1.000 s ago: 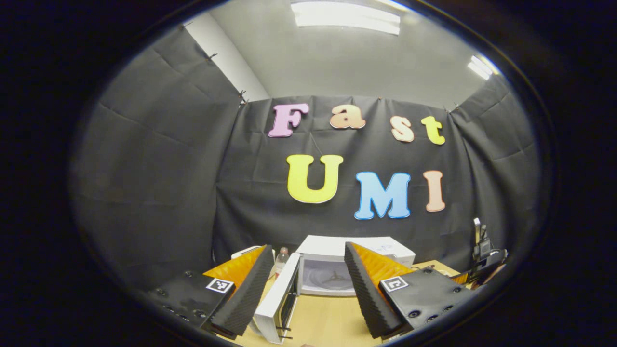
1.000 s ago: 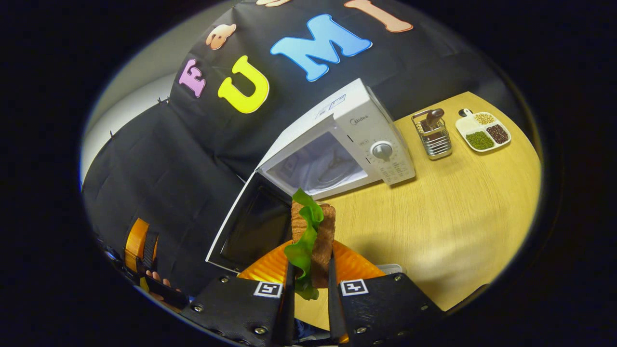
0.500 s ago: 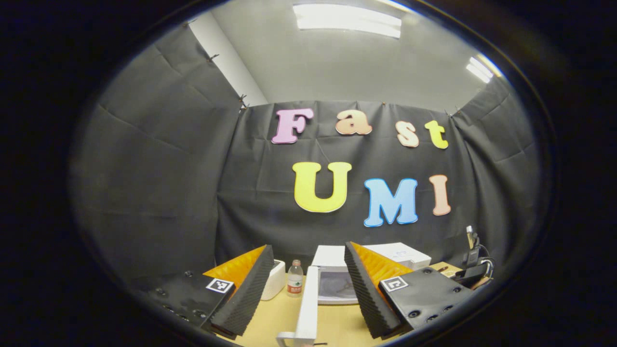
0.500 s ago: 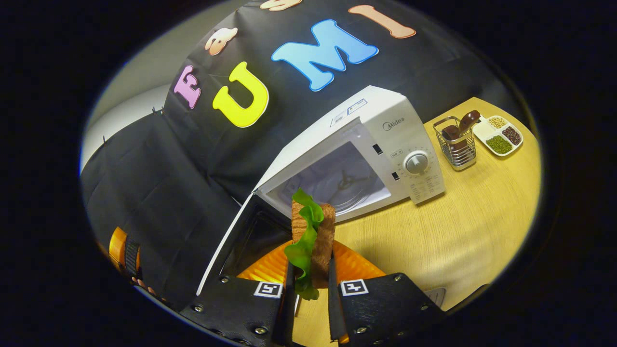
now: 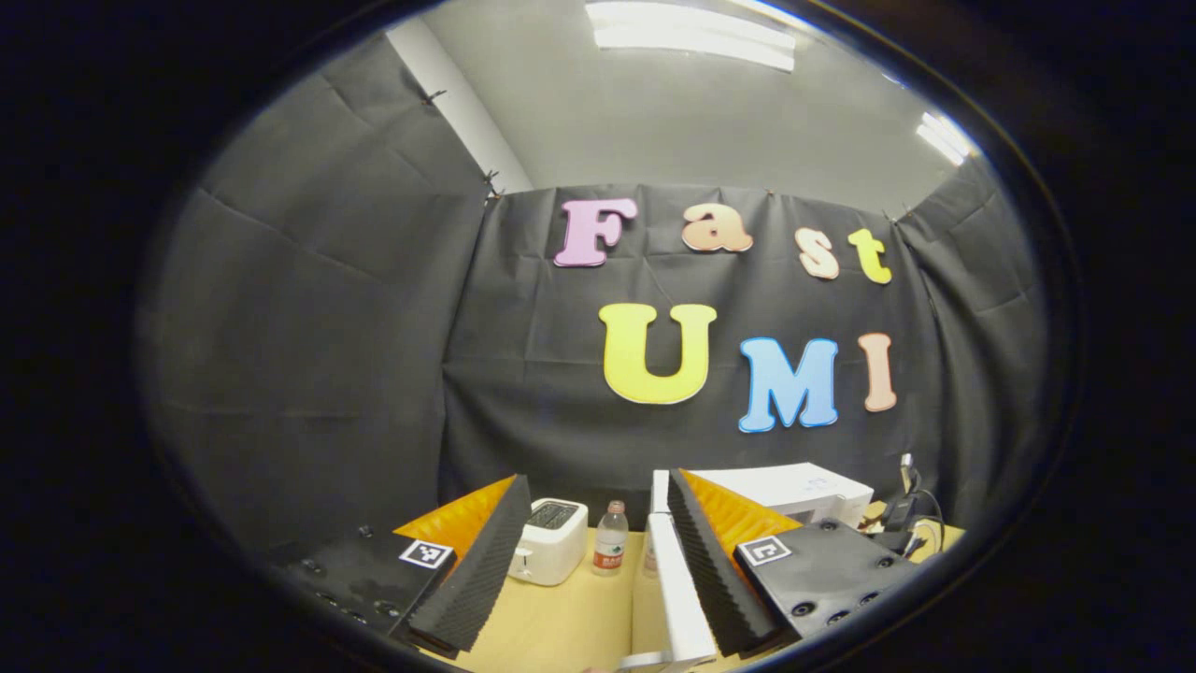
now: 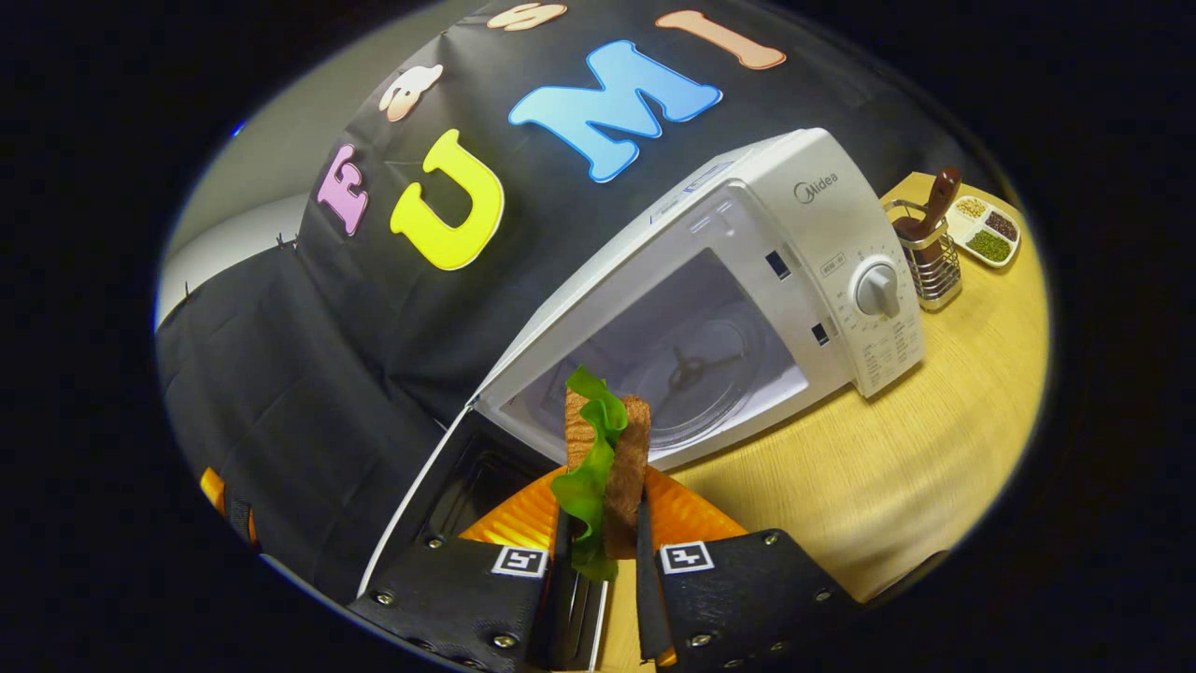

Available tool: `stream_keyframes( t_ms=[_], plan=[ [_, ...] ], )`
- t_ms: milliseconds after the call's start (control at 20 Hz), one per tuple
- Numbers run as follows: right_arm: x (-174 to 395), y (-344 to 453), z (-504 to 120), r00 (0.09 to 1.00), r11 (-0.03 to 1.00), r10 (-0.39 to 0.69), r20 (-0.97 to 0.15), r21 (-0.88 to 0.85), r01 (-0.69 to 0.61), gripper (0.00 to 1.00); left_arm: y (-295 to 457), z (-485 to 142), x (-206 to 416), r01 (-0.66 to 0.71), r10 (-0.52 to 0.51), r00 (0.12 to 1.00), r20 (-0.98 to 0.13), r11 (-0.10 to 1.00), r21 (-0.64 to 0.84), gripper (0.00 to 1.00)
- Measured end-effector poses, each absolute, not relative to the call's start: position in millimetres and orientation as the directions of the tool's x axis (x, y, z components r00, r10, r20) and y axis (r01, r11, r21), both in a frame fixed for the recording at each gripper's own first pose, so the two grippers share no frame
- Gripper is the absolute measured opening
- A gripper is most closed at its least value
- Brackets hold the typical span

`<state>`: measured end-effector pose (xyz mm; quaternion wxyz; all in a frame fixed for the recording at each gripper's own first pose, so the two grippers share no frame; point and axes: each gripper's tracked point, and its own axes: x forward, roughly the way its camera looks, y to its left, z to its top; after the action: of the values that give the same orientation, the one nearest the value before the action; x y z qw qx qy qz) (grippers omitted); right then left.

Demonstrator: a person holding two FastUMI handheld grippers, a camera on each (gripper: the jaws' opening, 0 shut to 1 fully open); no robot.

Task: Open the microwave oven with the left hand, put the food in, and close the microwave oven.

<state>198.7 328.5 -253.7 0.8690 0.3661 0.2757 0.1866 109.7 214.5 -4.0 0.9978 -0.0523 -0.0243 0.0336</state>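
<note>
table: round light-wood tabletop [image 6: 897, 467], carries everything; plain flat landing spot.
microwave: white boxy microwave oven [image 6: 822, 234] with a round dial, rigid and heavy, looks unlikely to shift; cavity open, glass turntable bare.
door: white-framed dark-window microwave door [image 6: 439, 486] swung wide on the hinge side; stiff and light to swing, so push on its free edge to close. In the left gripper view it stands edge-on [image 5: 677, 584] between the fingers.
left gripper: left gripper [image 5: 589, 561] spread wide, holding nothing.
right gripper: right gripper [image 6: 598, 523] clamped on the food, just in front of the cavity mouth.
food: brown bread sandwich with green lettuce leaf [image 6: 605, 458], held upright on edge; judged light, soft and squashy, layers may slide, so grip gently across both slices, low down.
extras: white toaster [image 5: 551, 537]; small clear bottle [image 5: 610, 537]; wire caddy [image 6: 925, 252]; white divided dish of beans [image 6: 986, 232].
</note>
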Motion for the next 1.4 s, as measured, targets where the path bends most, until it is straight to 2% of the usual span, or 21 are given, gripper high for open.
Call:
stream_keyframes(
  t_ms=[50, 100, 200, 350, 450, 550, 650, 800, 900, 950, 1100, 1300, 1350, 1400],
  plan=[
    [203.5, 331.8, -258.6, 0.787, 0.661, 0.516, -0.338, 0.742, -0.115, 0.29, 222.3, -4.8, 112.4, -0.069, 0.074, 0.996, 0.041, 0.991, -0.111, 0.95],
    [209.5, 335.2, -264.2, 0.796, 0.657, 0.505, -0.332, 0.747, -0.105, 0.29, 229.2, -7.4, 114.9, -0.074, 0.079, 0.996, 0.036, 0.991, -0.114, 0.92],
    [219.2, 340.7, -270.8, 0.817, 0.641, 0.482, -0.316, 0.763, -0.084, 0.29, 240.2, -7.8, 116.5, -0.082, 0.086, 0.996, 0.024, 0.989, -0.121, 0.95],
    [244.0, 346.5, -277.7, 0.854, 0.595, 0.441, -0.277, 0.802, -0.048, 0.29, 254.4, -0.8, 116.0, -0.098, 0.101, 0.994, 0.03, 0.99, -0.103, 0.92],
    [260.9, 349.4, -283.2, 0.877, 0.573, 0.402, -0.262, 0.819, -0.018, 0.29, 257.9, -0.7, 118.6, -0.109, 0.111, 0.993, 0.034, 0.991, -0.074, 0.95],
    [275.4, 350.2, -293.0, 0.891, 0.55, 0.366, -0.269, 0.835, 0.026, 0.29, 262.5, -3.7, 120.5, -0.121, 0.123, 0.992, 0.031, 0.991, -0.061, 0.98],
    [289.1, 352.1, -302.7, 0.899, 0.534, 0.336, -0.282, 0.843, 0.064, 0.33, 269.9, -4.4, 117.6, -0.13, 0.132, 0.991, 0.017, 0.989, -0.068, 0.95],
    [301.4, 355.0, -310.3, 0.907, 0.528, 0.308, -0.287, 0.844, 0.088, 0.33, 284.8, -15.0, 116.9, -0.147, 0.147, 0.989, 0.002, 0.987, -0.06, 0.97],
    [309.8, 359.5, -315.7, 0.909, 0.518, 0.298, -0.29, 0.849, 0.101, 0.33, 290.8, -21.1, 117.6, -0.16, 0.16, 0.987, -0.01, 0.986, -0.047, 0.92],
    [314.9, 362.0, -318.7, 0.91, 0.513, 0.293, -0.293, 0.852, 0.109, 0.33, 292.0, -21.6, 117.0, -0.165, 0.165, 0.986, -0.013, 0.985, -0.047, 0.95],
    [325.2, 365.2, -329.1, 0.91, 0.513, 0.274, -0.313, 0.848, 0.137, 0.33, 293.1, -22.0, 113.3, -0.17, 0.17, 0.985, -0.02, 0.985, -0.038, 0.92],
    [334.5, 357.8, -335.9, 0.907, 0.518, 0.242, -0.344, 0.837, 0.179, 0.41, 294.8, -20.2, 109.9, -0.176, 0.176, 0.984, -0.014, 0.984, -0.015, 0.92],
    [335.5, 355.0, -338.8, 0.906, 0.545, 0.226, -0.358, 0.817, 0.187, 0.34, 293.8, -20.1, 110.7, -0.176, 0.176, 0.984, -0.014, 0.984, -0.019, 0.95],
    [337.3, 352.6, -340.6, 0.905, 0.574, 0.215, -0.367, 0.797, 0.187, 0.49, 293.3, -21.3, 110.1, -0.175, 0.174, 0.985, -0.015, 0.984, -0.024, 0.95]
  ],
)
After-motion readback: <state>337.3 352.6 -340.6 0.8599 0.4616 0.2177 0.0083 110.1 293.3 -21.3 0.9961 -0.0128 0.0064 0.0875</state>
